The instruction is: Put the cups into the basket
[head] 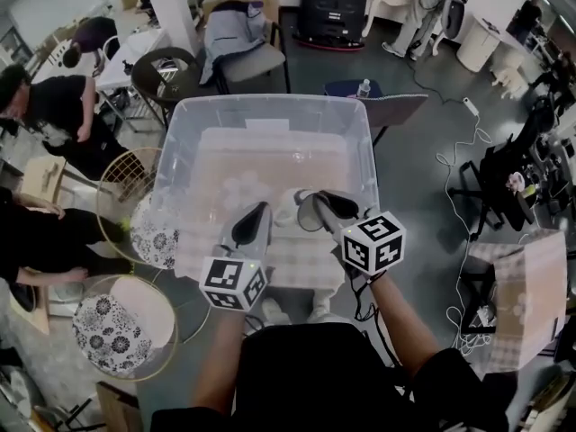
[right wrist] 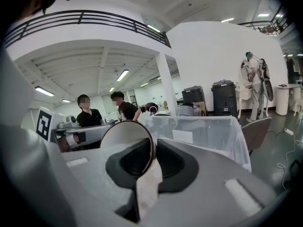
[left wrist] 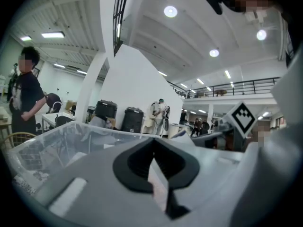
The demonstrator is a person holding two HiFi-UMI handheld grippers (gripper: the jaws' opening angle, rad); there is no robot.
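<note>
My right gripper (head: 317, 207) (right wrist: 150, 162) is shut on a white cup with a dark rim (head: 290, 210) (right wrist: 124, 135). It pinches the cup's wall, and the mouth faces towards the left gripper. The cup hangs over the near part of a clear plastic bin (head: 270, 106). My left gripper (head: 261, 212) (left wrist: 152, 160) hovers just left of it, jaws together with only a thin pale slit between them and no cup seen there. Faint pale cups (head: 236, 187) lie in the bin. Two wire baskets with flowered liners stand at the left, one near (head: 135, 279), one further back (head: 121, 174).
The bin (left wrist: 57, 141) (right wrist: 203, 131) sits on a table with a pink checked cloth (head: 297, 264). People stand at the far left (head: 45, 106). A chair (head: 247, 52) is behind the bin. Cables (head: 459, 151) and a cardboard box (head: 531, 286) lie to the right.
</note>
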